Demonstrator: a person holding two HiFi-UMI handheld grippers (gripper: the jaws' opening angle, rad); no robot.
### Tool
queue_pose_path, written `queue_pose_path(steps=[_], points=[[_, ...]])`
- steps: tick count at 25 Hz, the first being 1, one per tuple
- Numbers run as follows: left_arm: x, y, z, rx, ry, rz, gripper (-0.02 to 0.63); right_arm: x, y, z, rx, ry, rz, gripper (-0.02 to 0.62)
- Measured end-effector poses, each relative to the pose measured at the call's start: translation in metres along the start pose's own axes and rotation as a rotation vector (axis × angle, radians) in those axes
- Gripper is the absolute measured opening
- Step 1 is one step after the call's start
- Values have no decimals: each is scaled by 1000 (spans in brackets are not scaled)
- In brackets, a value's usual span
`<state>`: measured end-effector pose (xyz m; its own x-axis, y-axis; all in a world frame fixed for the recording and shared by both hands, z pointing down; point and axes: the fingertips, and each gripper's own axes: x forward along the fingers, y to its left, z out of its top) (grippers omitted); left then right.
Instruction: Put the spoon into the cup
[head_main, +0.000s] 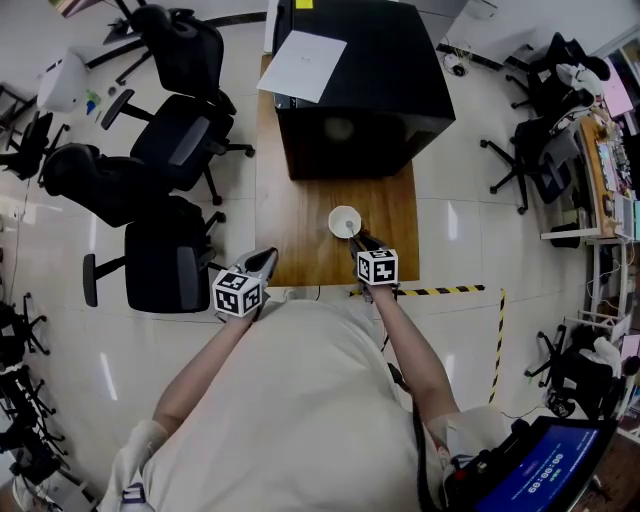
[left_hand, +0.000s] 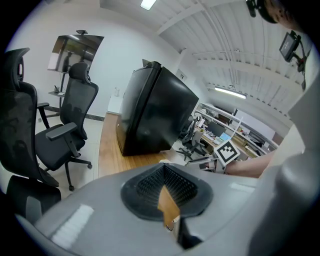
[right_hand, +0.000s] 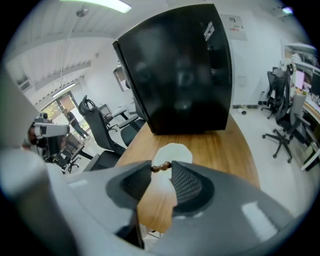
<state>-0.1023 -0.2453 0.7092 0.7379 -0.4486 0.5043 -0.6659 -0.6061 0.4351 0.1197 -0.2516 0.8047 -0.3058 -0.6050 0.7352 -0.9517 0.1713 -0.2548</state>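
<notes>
A white cup (head_main: 343, 220) stands on the wooden table (head_main: 300, 235), in front of a big black box (head_main: 360, 95). My right gripper (head_main: 358, 240) is right beside the cup's near rim. In the right gripper view its tips (right_hand: 161, 168) are shut on a thin brown beaded spoon handle (right_hand: 159, 168) that lies crosswise between them, with the cup (right_hand: 174, 151) just beyond. The spoon's bowl is hidden. My left gripper (head_main: 267, 257) hovers at the table's near left edge with nothing in it. In the left gripper view its tips (left_hand: 163, 169) meet.
A sheet of white paper (head_main: 303, 65) lies on the black box. Several black office chairs (head_main: 160, 255) stand left of the table. Yellow-black tape (head_main: 440, 291) marks the floor at the table's near right corner. Desks and more chairs (head_main: 545, 150) are at the right.
</notes>
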Motion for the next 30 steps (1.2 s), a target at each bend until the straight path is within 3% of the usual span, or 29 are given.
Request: queue_pose_path(steps=[30], points=[[-31,9,-15,-44,-31,79,3,54,-3,-16,23,83,22,127]])
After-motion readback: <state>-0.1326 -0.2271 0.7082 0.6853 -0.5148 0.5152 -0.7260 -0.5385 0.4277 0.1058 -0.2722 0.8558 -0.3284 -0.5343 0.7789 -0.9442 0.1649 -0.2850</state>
